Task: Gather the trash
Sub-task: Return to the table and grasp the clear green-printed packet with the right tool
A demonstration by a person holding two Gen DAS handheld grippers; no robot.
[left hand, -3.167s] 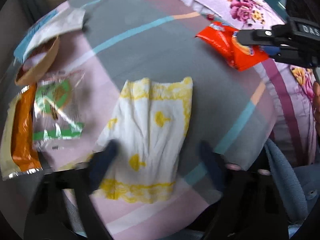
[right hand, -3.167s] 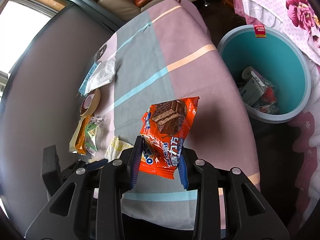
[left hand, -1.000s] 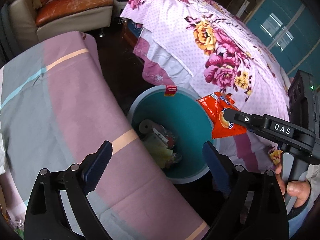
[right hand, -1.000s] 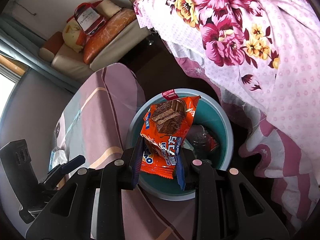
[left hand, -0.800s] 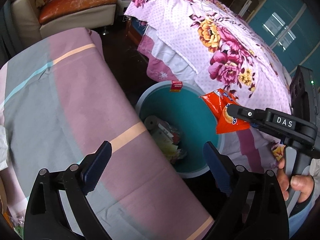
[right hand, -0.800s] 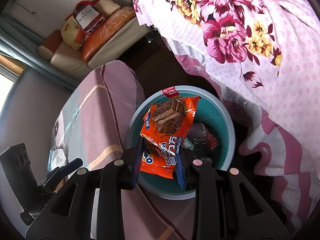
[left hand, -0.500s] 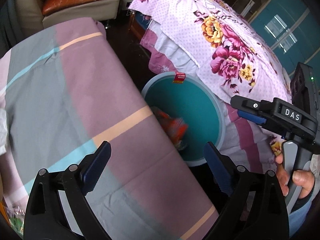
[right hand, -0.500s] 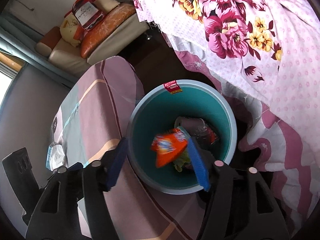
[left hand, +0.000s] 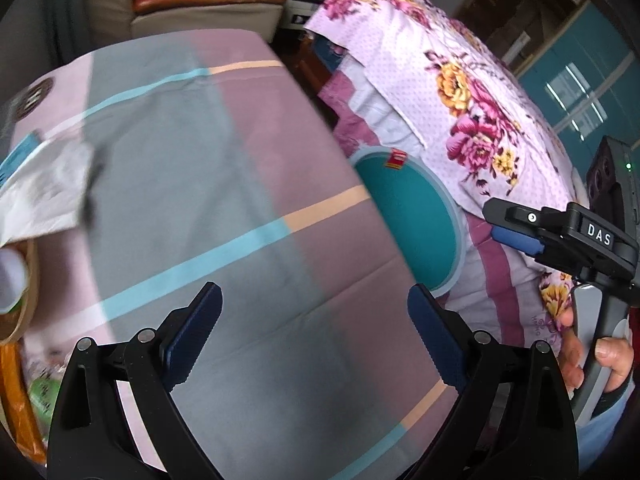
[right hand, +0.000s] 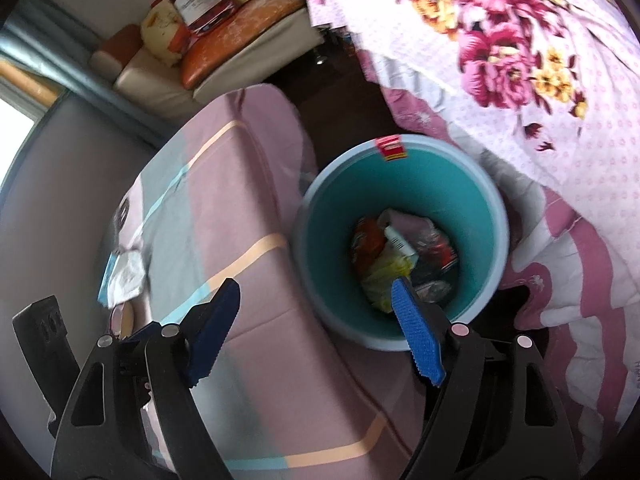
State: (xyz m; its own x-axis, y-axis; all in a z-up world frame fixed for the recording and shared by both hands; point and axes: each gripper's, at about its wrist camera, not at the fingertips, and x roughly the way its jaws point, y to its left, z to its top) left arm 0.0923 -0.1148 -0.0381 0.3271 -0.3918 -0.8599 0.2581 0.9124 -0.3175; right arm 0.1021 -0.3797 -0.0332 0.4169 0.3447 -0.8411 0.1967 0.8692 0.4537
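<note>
Landmark: the teal bin (right hand: 400,208), standing on the floor between the striped surface (left hand: 208,184) and the flowered bed (right hand: 520,60). An orange snack wrapper (right hand: 366,240) lies inside the bin among other rubbish.

Right gripper (right hand: 320,328): above the bin's near rim, jaws wide, holding nothing, touching nothing.

Left gripper (left hand: 312,332): over the surface, on the side away from the bin, jaws wide and empty.

Remaining trash: a white wrapper (left hand: 44,188) and an orange packet (left hand: 16,396) lie at the surface's far side from the bin, left of the left jaws. The wrapper's long axis cannot be judged through blur. The left gripper is judged the nearer for the next pickup.
</note>
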